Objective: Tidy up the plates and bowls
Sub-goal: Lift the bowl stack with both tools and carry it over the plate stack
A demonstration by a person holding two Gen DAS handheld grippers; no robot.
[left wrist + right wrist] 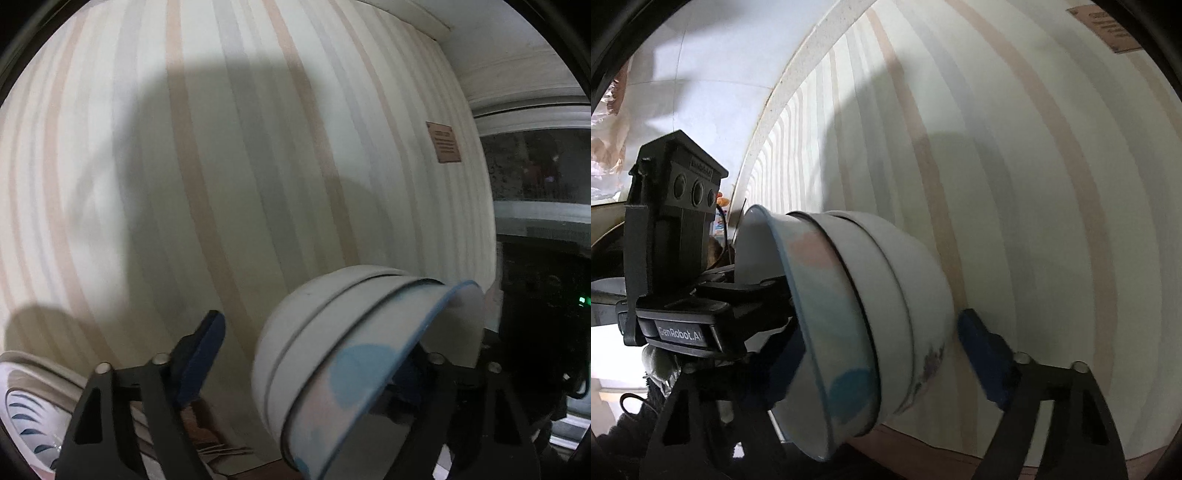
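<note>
Against the striped wall (221, 166), both claws (306, 369) (886, 354) clench the tilted bowl stack's (332, 350) rims.

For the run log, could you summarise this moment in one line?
stacked bowls tilted, off table | left gripper and right gripper flank stack | grip unclear | striped tablecloth behind

In the right wrist view, "GenRobot.AI" reads in pale letters on a dark label (682, 335) on the left gripper (713, 317). Raised lettering on the black camera block (674, 206) above it is too blurred to read. A brown plaque (444, 142) on the striped wall (221, 147) carries lines of print, illegible.
</note>
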